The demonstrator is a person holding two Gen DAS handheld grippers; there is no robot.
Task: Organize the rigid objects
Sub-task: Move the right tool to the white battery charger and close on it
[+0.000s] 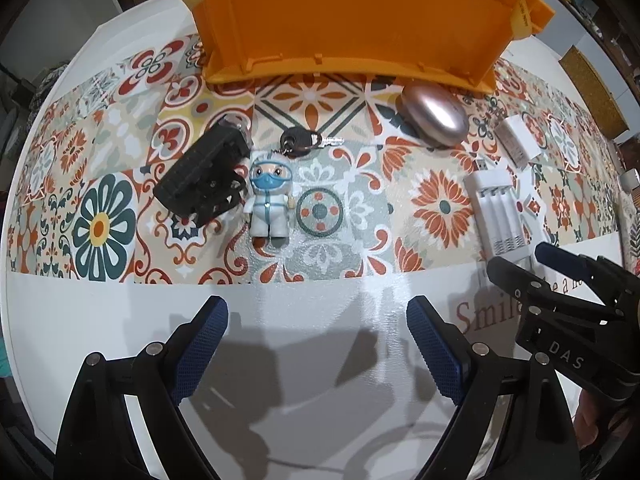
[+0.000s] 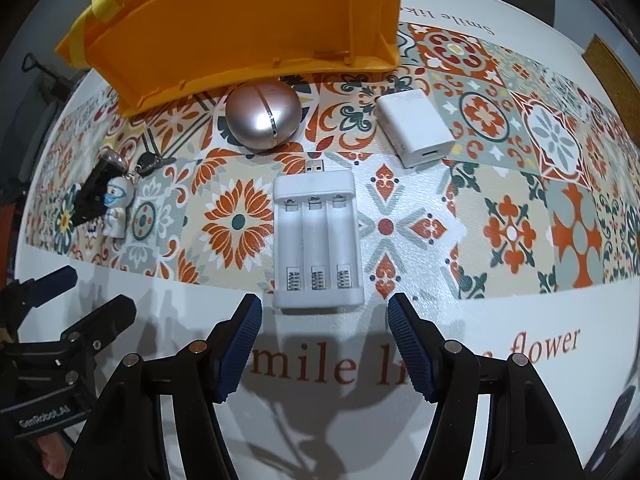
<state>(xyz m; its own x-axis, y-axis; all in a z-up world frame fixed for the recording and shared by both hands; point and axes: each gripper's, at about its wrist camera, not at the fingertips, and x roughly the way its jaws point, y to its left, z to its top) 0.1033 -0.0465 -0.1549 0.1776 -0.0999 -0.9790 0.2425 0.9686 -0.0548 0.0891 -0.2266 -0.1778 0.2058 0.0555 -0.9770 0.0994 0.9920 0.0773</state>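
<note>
On the patterned mat lie a white USB battery charger (image 2: 318,238), a white power adapter (image 2: 416,126), a rose-gold egg-shaped case (image 2: 262,116), a medic figurine keychain (image 1: 268,200) with a key (image 1: 304,140), and a black plastic part (image 1: 204,176). An orange bin (image 1: 348,20) stands behind them. My left gripper (image 1: 318,344) is open and empty, short of the figurine. My right gripper (image 2: 324,344) is open and empty, just in front of the charger. The charger (image 1: 500,212), the case (image 1: 434,116) and the right gripper (image 1: 520,264) also show in the left wrist view.
The mat lies on a white tablecloth (image 2: 520,380) with red lettering. The bin (image 2: 248,28) has yellow tape on its corners. A brown board (image 1: 592,92) lies at the far right. The left gripper (image 2: 88,292) shows at the right wrist view's left edge.
</note>
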